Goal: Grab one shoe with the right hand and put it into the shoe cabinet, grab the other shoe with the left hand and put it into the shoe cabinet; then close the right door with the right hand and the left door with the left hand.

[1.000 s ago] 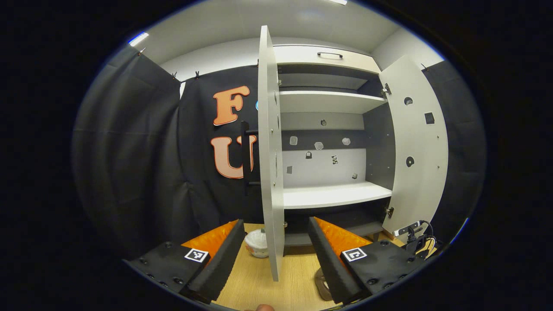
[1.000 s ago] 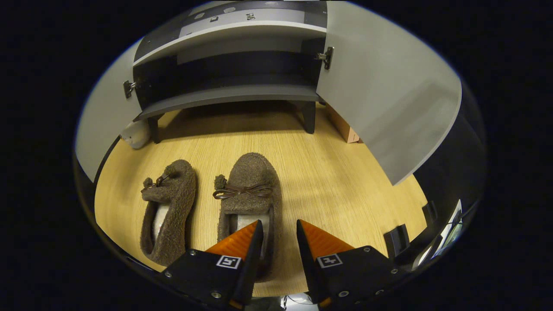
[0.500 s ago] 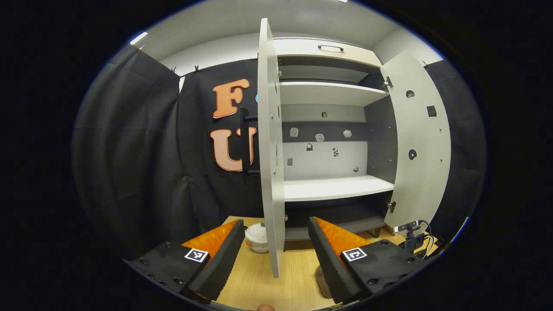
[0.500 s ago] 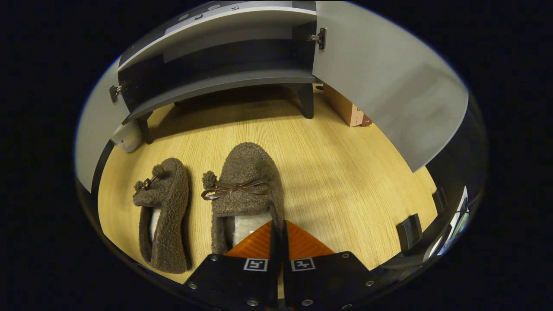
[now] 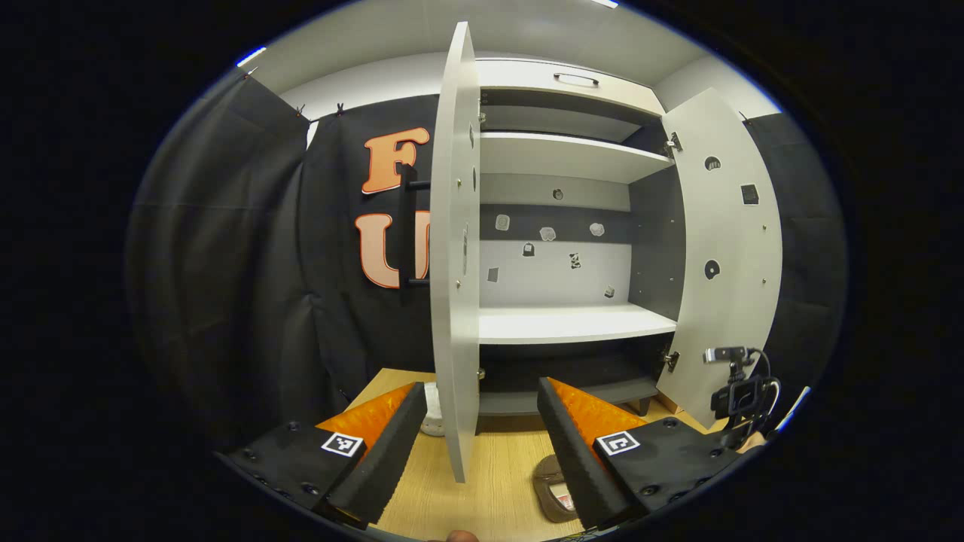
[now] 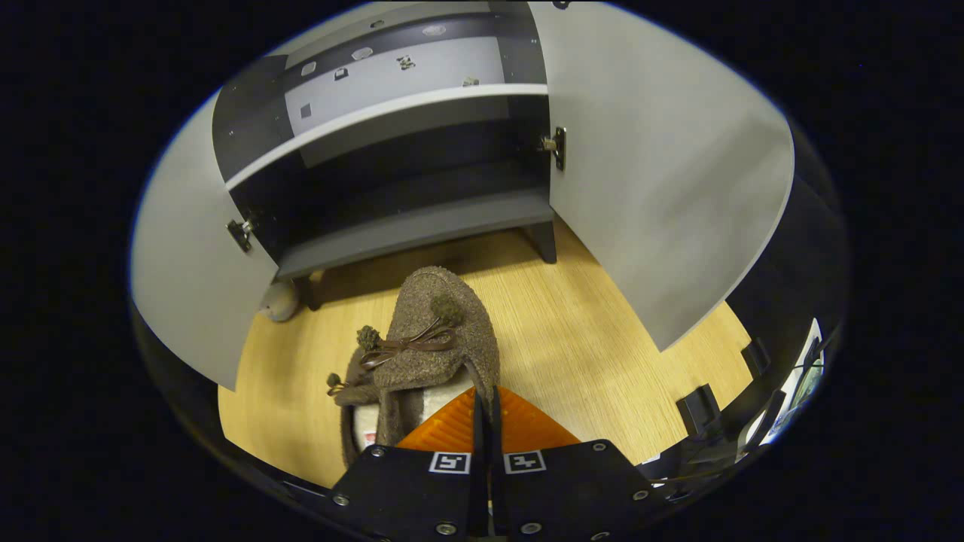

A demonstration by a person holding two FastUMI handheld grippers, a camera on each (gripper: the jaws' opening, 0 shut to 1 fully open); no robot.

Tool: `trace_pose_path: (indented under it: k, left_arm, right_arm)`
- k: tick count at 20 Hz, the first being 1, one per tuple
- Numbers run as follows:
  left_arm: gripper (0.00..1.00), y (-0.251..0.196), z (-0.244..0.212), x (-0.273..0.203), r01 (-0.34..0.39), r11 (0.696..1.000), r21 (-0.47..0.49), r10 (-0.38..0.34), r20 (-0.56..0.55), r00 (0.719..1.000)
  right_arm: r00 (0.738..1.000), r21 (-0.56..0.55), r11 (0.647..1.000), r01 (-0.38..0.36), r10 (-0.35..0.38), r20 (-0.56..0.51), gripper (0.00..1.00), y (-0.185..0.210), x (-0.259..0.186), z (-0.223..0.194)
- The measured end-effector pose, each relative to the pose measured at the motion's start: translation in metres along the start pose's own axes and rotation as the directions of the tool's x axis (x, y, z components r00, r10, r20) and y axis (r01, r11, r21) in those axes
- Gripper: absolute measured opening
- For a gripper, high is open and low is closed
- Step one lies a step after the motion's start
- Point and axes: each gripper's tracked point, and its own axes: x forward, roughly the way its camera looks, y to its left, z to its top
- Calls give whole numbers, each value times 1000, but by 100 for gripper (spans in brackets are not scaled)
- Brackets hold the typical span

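1. The tall white-and-grey shoe cabinet (image 5: 572, 226) is seen with both flat doors swung wide; in the right gripper view its dark bottom shelf (image 6: 414, 229) has come closer and more centred than a moment ago, which suggests a carry toward it has begun. The panels look smooth, hard and matt, with small metal hinges at their edges.

2. The pale wood-grain floor (image 6: 587, 331) is smooth and lightly striped; more of it is now hidden under the raised shoe.

3. The fuzzy brown slipper-style shoe with a thin leather bow and two pom-poms (image 6: 440, 339) has been lifted off the floor since half a second ago, and now hangs, toe forward, in front of the cabinet's lower opening. Its fabric is soft, nubbly fleece with a pale lining, so the gripped collar is likely to flex.

4. The second fuzzy brown shoe (image 6: 358, 421) is left on the floor, partly covered by the first; it is also glimpsed low in the left gripper view. It has not yet been taken.

5. The right gripper (image 6: 486, 410) is pressed together on the heel collar of the lifted shoe, having closed within the last second.

6. The left gripper (image 5: 482, 414) is held with its jaws wide apart and nothing between them, facing the edge of the left door (image 5: 456, 248), little changed from before.
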Motion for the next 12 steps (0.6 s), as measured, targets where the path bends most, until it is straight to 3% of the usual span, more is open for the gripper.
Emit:
trace_pose_path:
  k: [5, 12]
  left_arm:
    - [96, -4, -12, 6, 2, 1000, 16, -2, -7, 1000]
    - [96, 7, -26, 10, -1, 1000, 6, 1, -29, 1000]
  right_arm:
    - [993, 7, 998, -70, 69, 95, 1, 32, -45, 60]
    - [959, 14, 991, -136, 128, 253, 1, 70, -85, 182]
